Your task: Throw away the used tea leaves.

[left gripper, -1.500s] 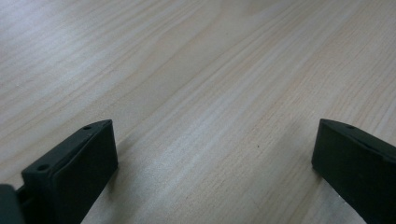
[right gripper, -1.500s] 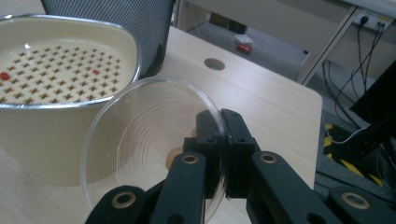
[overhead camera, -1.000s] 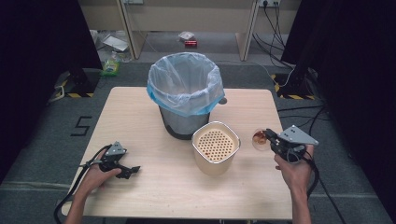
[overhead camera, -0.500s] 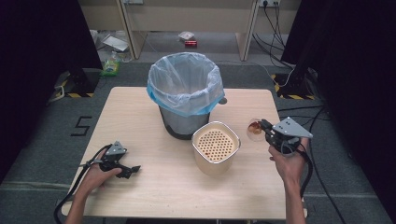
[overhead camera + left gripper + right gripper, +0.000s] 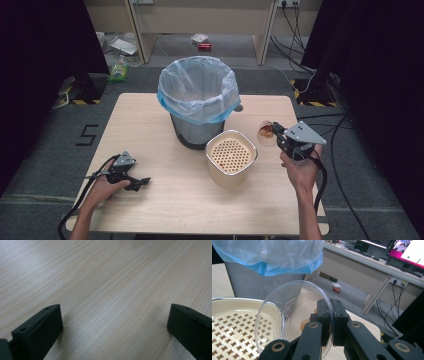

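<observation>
Right tool [image 5: 275, 134] has shifted up and toward the bin since a second ago, glass bowl carried along; left tool [image 5: 136, 183] hasn't moved. Surface [image 5: 150, 115] is light wood. Mesh trash bin [image 5: 199, 102] with a pale blue liner bag stands at the back centre. Cream container [image 5: 231, 157] with a perforated insert sits just in front of the bin, slightly to the right. Small clear glass bowl [image 5: 294, 315] is held in the air past the container's right edge, tilted on its side, brownish bits inside; in the right gripper view its rim sits between the jaws, which are pressed together on it. Left tool rests low on the near left of the surface, jaws spread wide, bare wood between them in the left gripper view.
</observation>
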Action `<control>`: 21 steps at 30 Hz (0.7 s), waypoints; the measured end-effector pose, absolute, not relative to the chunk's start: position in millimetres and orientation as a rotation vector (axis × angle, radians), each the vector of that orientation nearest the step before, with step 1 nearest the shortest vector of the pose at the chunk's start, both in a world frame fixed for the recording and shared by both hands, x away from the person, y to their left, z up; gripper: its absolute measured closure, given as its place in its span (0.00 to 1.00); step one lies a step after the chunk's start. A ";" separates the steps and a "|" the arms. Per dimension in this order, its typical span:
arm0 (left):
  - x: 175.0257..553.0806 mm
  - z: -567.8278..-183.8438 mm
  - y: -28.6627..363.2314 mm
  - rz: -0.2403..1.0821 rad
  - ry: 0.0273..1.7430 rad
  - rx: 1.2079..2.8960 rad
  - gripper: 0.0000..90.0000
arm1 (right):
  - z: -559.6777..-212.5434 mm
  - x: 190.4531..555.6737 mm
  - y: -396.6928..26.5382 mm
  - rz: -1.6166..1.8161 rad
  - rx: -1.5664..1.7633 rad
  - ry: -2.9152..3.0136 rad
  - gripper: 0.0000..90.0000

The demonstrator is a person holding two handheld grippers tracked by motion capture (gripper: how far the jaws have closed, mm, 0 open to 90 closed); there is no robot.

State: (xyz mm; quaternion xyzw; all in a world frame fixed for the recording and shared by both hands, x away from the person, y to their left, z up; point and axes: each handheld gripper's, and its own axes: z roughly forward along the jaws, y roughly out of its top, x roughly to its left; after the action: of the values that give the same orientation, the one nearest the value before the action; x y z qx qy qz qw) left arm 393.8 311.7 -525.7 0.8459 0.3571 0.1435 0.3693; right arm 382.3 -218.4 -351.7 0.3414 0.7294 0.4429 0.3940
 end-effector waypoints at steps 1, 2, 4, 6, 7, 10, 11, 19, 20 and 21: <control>393.8 -525.7 311.7 0.368 0.916 2.171 0.00 | -350.9 382.7 -216.0 1.125 0.854 1.850 0.97; 393.8 -525.7 311.6 0.368 0.917 2.171 0.00 | -350.0 383.4 -213.2 1.126 0.836 1.851 0.97; 393.8 -525.7 311.6 0.368 0.917 2.171 0.00 | -348.5 384.7 -206.1 1.125 0.804 1.843 0.97; 393.8 -525.7 311.7 0.369 0.916 2.171 0.00 | -346.2 385.7 -197.6 1.109 0.756 1.841 0.97; 393.8 -525.7 311.6 0.368 0.917 2.171 0.00 | -346.2 385.7 -197.6 1.109 0.756 1.841 0.97; 393.9 -525.7 311.7 0.368 0.917 2.171 0.00 | -338.7 387.8 -181.1 1.097 0.630 1.843 0.97; 393.8 -525.7 311.7 0.368 0.917 2.171 0.00 | -336.7 388.7 -177.0 1.095 0.606 1.844 0.97; 393.8 -525.7 311.6 0.368 0.917 2.171 0.00 | -338.0 391.3 -152.2 0.996 0.381 1.787 0.97; 393.8 -525.6 311.7 0.368 0.916 2.172 0.00 | -340.9 389.5 -150.3 0.954 0.353 1.777 0.97; 393.8 -525.6 311.7 0.368 0.916 2.172 0.00 | -344.0 387.6 -149.0 0.925 0.330 1.763 0.97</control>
State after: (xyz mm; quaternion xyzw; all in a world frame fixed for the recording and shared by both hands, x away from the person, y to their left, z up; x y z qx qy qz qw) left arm 393.8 311.7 -525.6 0.8460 0.3570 0.1433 0.3691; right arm 387.6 -149.0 -344.0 0.1385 0.7393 0.3878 0.5327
